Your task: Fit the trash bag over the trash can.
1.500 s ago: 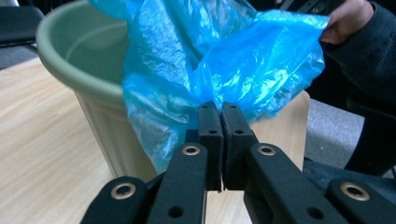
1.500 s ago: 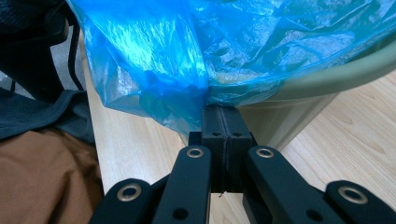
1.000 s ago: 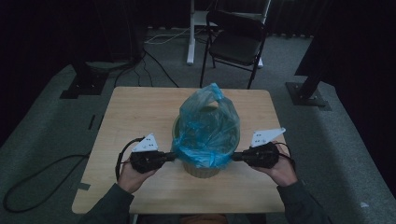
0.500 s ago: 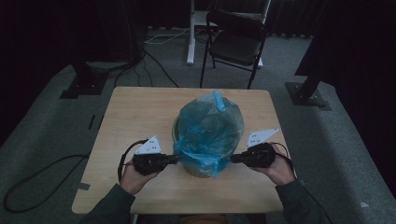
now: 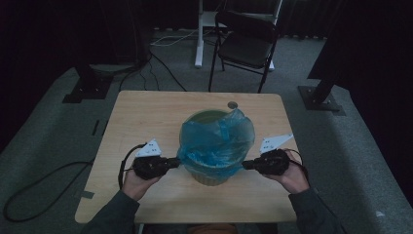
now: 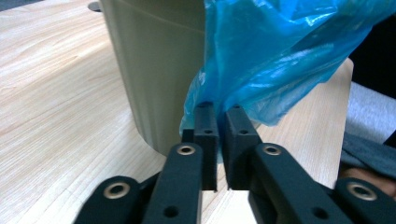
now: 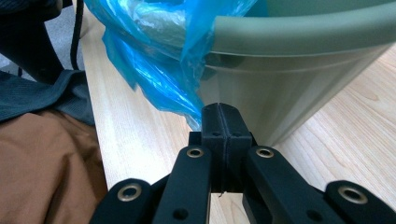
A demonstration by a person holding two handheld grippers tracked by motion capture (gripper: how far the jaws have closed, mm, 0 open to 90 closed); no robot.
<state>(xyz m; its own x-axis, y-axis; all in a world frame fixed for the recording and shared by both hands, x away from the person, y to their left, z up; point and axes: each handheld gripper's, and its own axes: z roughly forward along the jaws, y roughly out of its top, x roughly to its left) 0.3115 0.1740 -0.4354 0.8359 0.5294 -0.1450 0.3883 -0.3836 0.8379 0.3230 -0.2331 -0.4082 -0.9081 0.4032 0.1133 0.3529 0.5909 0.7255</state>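
Blue bag (image 5: 216, 141): draped as a liner over the mouth of a pale green bin (image 5: 209, 178) at the middle of the desk (image 5: 146, 112), hem folded down over the near half of the rim, far rim bare. Pulled down at both sides at once, probably so that the film stretches evenly and stays hooked over the lip.

Starting at the left: left gripper (image 5: 178, 162) held level in the left hand (image 5: 139, 181), pointed inward at the side of the bin, low under the rim, where the hem has to end up. Seen along the left gripper (image 6: 219, 112): jaws just now opening, a narrow slit between them, hem of the bag (image 6: 280, 51) resting at the tips, no film seen down in the gap. Judged as a let-go, that side being low enough. Bin (image 6: 154, 70) wall just beside the tips.

At the centre: bin upright, bag slack and crumpled inside, not yet smoothed.

On to the right: right gripper (image 5: 245, 165) in the right hand (image 5: 294, 178), mirrored, also level and low. Seen along the right gripper (image 7: 219, 109): jaws pressed together, lower corner of the bag (image 7: 159, 70) running into the seam, so likely pinched to keep tension. Bin (image 7: 303, 60) rim above, partly uncovered.

Counted: one bag, one bin, two grippers, two hands, one desk, one folding chair (image 5: 248, 44) beyond the desk.
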